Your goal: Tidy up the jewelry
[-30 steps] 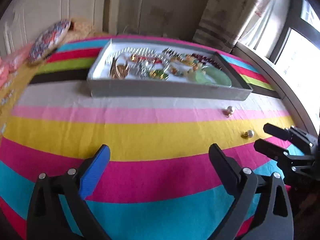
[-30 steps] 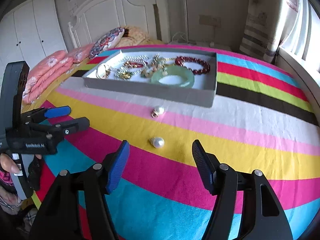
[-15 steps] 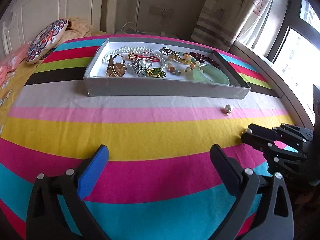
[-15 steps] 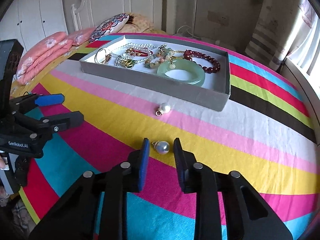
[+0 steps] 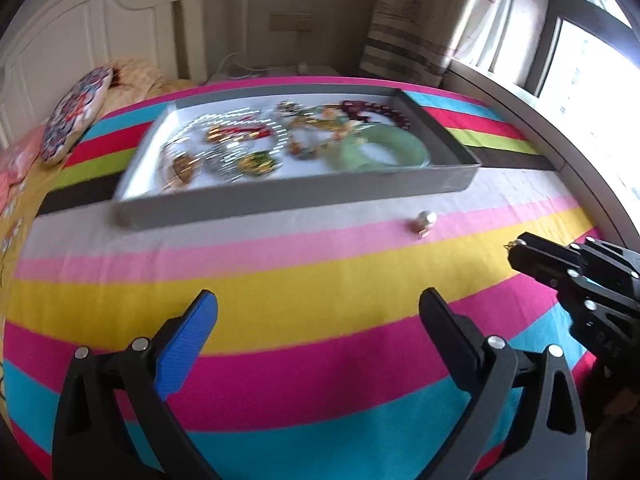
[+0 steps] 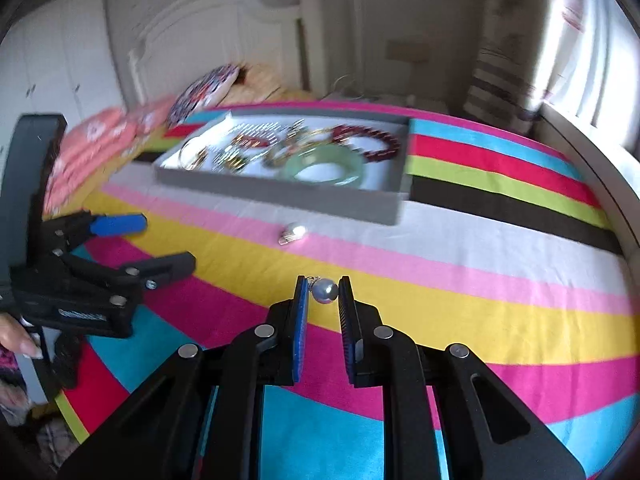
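My right gripper (image 6: 323,294) is closing its jaws on a pearl earring (image 6: 325,290), which sits pinched between the blue pads just above the striped bedspread. A second pearl earring (image 6: 294,233) (image 5: 424,220) lies on the pink stripe in front of the grey tray (image 6: 280,196) (image 5: 280,204). The tray holds a green bangle (image 6: 324,164) (image 5: 384,152), a red bead bracelet (image 6: 372,140) and several other pieces. My left gripper (image 5: 320,320) (image 6: 160,244) hovers open and holds nothing. In the left wrist view the right gripper (image 5: 520,252) shows at the right edge.
A patterned round cushion (image 5: 76,120) and pink pillows (image 6: 92,148) lie by the white headboard at the back left. A window sill (image 5: 560,128) and curtain border the bed on the right. A person's hand (image 6: 16,336) holds the left gripper.
The right gripper's jaws went from wide apart to closed around the nearer pearl earring. The left gripper has shifted sideways, so the tray sits differently in its view.
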